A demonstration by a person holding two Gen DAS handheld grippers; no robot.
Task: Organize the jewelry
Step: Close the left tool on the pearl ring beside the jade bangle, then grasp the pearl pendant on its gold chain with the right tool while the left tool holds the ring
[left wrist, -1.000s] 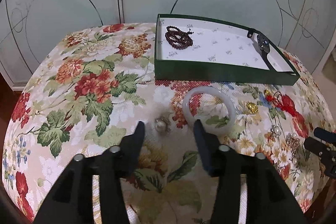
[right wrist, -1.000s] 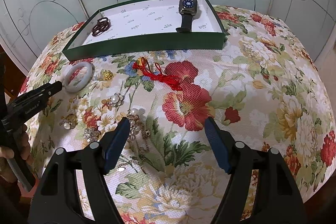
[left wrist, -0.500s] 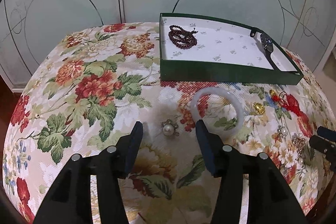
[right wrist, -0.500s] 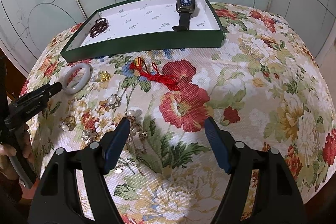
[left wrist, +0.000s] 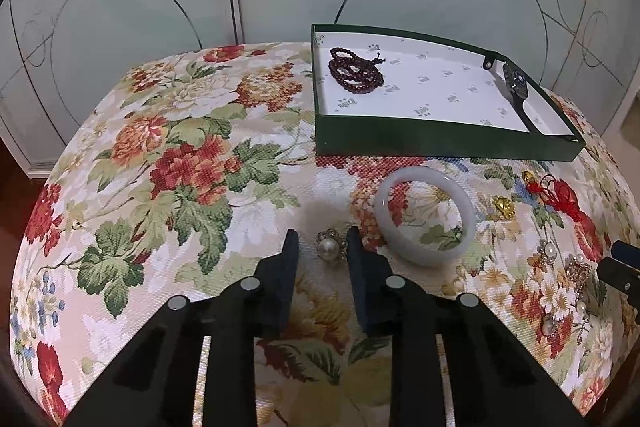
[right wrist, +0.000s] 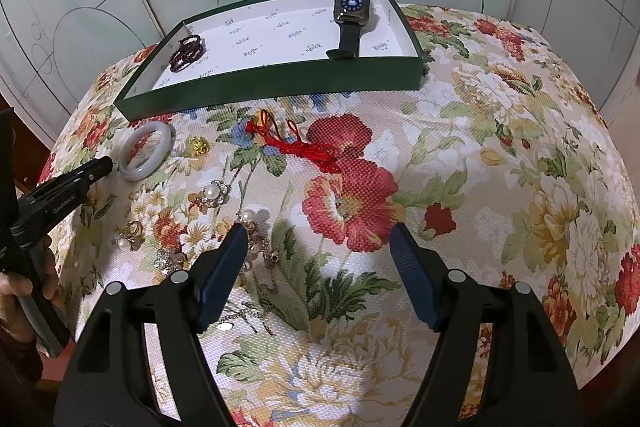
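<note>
A pearl brooch (left wrist: 331,249) lies on the floral cloth between the fingers of my left gripper (left wrist: 322,241), which has narrowed around it; a small gap still shows on each side. A white jade bangle (left wrist: 426,216) lies just right of it. The green tray (left wrist: 440,137) holds a dark bead bracelet (left wrist: 354,69) and a black watch (left wrist: 517,85). My right gripper (right wrist: 316,239) is open and empty above the cloth, with a pearl-and-chain cluster (right wrist: 256,243) by its left finger. The tray (right wrist: 280,83) shows in the right wrist view too.
A red cord charm (right wrist: 300,143), a gold bead (right wrist: 199,145), a pearl flower piece (right wrist: 212,193) and small earrings (right wrist: 130,237) lie scattered on the cloth. The left gripper's body (right wrist: 60,195) shows at the right wrist view's left edge. Patterned glass panels stand behind.
My left gripper has moved forward over the pearl brooch and its fingers have closed in from wide open. The right gripper has barely moved.
</note>
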